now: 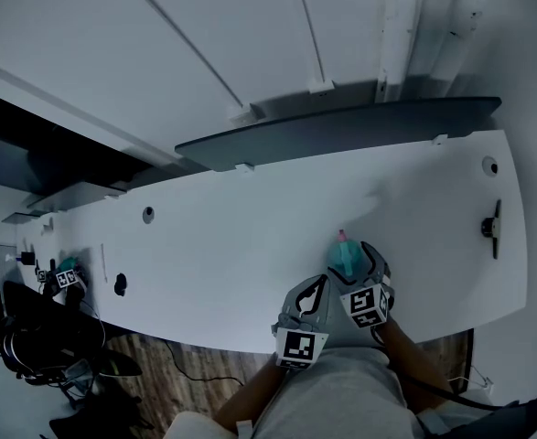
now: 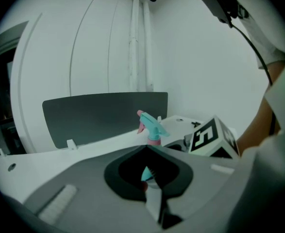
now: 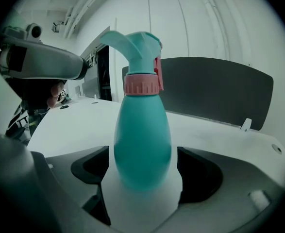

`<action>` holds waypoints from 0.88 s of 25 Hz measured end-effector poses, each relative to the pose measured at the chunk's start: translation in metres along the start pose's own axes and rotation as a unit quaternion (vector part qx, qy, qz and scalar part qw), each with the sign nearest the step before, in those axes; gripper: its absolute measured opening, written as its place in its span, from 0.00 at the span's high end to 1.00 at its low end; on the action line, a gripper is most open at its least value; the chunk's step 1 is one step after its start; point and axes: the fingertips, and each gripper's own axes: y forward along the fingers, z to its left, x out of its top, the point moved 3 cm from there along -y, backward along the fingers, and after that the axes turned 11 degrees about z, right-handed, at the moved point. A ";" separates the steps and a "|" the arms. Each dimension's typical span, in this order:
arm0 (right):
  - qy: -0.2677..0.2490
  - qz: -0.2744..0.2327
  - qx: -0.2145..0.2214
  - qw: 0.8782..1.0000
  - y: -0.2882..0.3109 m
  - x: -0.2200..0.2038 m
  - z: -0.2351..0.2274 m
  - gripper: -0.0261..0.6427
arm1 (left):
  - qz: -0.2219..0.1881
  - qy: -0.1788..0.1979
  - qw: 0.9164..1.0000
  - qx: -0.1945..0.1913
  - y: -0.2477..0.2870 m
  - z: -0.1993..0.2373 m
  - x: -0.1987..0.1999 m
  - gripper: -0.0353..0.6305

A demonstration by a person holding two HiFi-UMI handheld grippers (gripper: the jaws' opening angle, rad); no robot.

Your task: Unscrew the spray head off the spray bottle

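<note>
A teal spray bottle (image 3: 142,144) with a pink collar (image 3: 142,84) and a teal spray head (image 3: 135,42) stands upright on the white table (image 1: 250,236), near its front edge. My right gripper (image 3: 142,155) is open, with one jaw on each side of the bottle's body and a gap on both sides. From the head view the bottle (image 1: 343,252) sits between the right gripper's (image 1: 350,265) jaws. My left gripper (image 1: 316,286) is shut and holds nothing, just left of the bottle. The left gripper (image 2: 147,173) points toward the spray head (image 2: 152,125).
A dark grey panel (image 1: 341,131) runs along the table's back edge against the white wall. A black clamp (image 1: 492,227) sits at the right edge, and a cable hole (image 1: 147,214) and a black item (image 1: 120,284) toward the left. A chair and cables (image 1: 30,337) stand at far left.
</note>
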 end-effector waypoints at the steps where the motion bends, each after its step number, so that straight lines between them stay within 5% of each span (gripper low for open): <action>1: -0.001 0.001 0.000 1.000 0.001 0.000 0.000 0.30 | -0.002 0.006 1.000 0.000 0.000 0.000 0.001 0.94; 12: -0.043 0.009 -0.014 0.999 0.003 0.004 0.001 0.40 | -0.007 0.044 0.999 -0.001 -0.002 -0.004 0.003 0.94; 19: -0.156 0.016 -0.055 0.986 -0.020 0.016 -0.003 0.40 | -0.014 0.185 0.982 0.033 -0.015 -0.006 0.024 0.93; 22: -0.211 0.030 -0.071 0.974 -0.031 0.022 -0.009 0.40 | -0.011 0.243 0.969 0.040 -0.024 -0.006 0.025 0.78</action>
